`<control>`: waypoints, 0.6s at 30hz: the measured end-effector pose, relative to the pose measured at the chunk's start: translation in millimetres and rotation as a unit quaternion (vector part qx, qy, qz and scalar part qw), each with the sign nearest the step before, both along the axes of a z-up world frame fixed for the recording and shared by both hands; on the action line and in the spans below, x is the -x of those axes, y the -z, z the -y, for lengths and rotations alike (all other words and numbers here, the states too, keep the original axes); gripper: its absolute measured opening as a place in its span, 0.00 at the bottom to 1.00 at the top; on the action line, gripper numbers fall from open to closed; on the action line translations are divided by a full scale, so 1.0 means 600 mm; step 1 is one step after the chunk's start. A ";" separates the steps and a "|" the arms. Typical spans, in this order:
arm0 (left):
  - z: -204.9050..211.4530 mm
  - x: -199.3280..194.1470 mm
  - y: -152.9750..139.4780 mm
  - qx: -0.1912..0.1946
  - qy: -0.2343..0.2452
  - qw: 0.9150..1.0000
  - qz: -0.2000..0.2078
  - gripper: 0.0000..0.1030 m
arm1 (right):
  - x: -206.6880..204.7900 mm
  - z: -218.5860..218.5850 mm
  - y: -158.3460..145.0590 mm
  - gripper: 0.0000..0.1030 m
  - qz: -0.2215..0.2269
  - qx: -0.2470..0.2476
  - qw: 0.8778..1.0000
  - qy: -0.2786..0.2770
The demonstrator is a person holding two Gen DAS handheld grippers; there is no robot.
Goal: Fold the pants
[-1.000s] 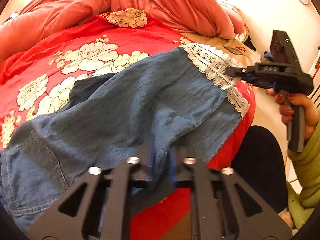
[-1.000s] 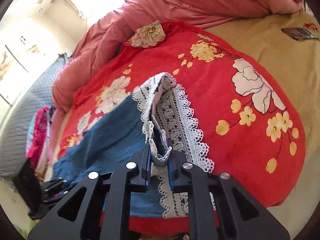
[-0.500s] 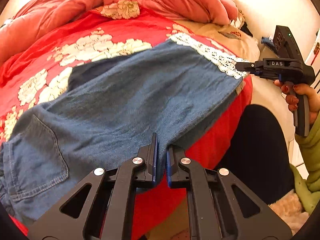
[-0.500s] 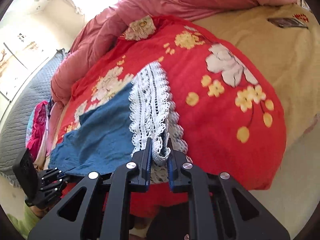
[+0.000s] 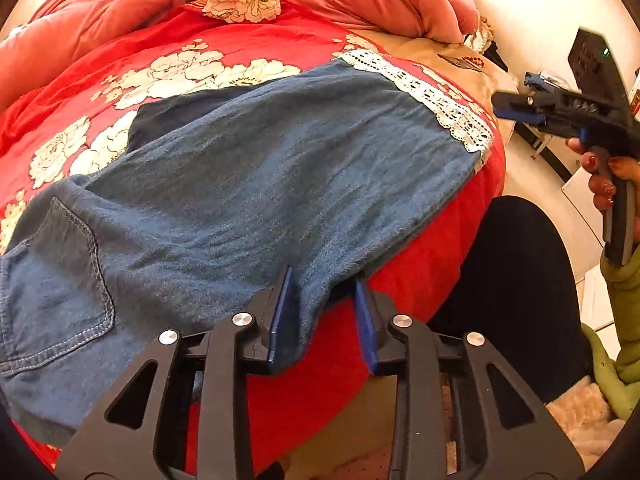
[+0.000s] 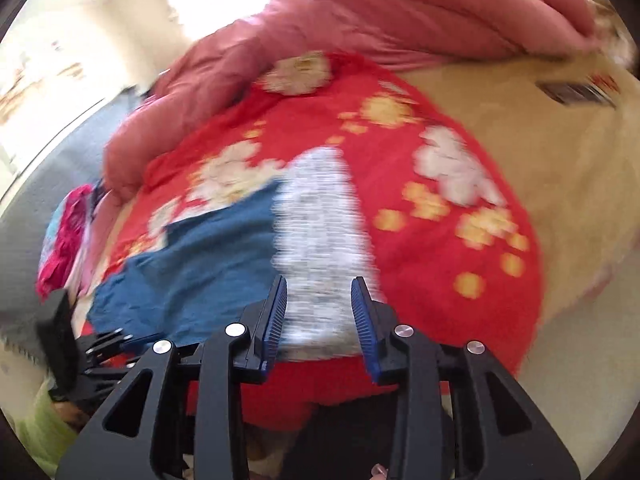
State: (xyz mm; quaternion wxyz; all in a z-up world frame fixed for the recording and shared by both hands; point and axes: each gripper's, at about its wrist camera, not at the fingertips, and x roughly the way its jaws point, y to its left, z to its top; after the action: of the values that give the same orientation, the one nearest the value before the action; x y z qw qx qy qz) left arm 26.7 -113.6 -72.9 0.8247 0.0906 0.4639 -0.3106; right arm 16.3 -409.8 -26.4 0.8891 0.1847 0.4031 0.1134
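A: Pants — where, seen from the left tool?

B: Spread flat on the red floral bedspread, directly ahead of the left tool. Back pocket off to its left, lace hem far ahead to the right. Lower edge draped over the bed's side, hanging between the blue pads.

A: Clenched or released?

B: Opening. Denim lay against the left pad only; clear gap at the right pad, so no real hold.

A: And the right tool?

B: Opening too. Nothing pinched. Lace hem just ahead of and between the fingers, lying loose on the bedspread; view blurred, so whether touching, impossible to tell. Seen from the left tool's side, held off to the right of the hem, apart from it, in a hand.

A: How far along, then?

B: Probably one fold done: legs laid one over the other lengthwise, judging by the single pocket and single hem showing. Left to do, likely: cross folds, hem toward waist.
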 end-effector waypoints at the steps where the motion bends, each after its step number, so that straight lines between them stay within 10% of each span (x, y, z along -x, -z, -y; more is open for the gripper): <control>1: 0.000 0.002 0.000 0.001 -0.001 1.000 -0.001 0.24 | -0.003 -0.018 -0.003 0.33 0.004 0.003 1.000 -0.016; 8: -0.039 0.026 -0.027 0.039 -0.023 0.999 -0.008 0.30 | -0.053 -0.131 0.082 0.40 -0.089 0.056 0.989 -0.100; 18: -0.235 0.029 -0.121 0.017 -0.197 0.978 0.073 0.56 | -0.026 -0.131 0.039 0.51 -0.036 0.055 0.994 -0.093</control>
State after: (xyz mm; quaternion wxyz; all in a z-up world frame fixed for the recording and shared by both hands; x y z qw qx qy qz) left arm 9.5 27.5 -0.5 0.9026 0.0057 0.4061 -0.1427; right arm 32.1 -331.5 -49.9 0.8683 0.1013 0.4563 0.1660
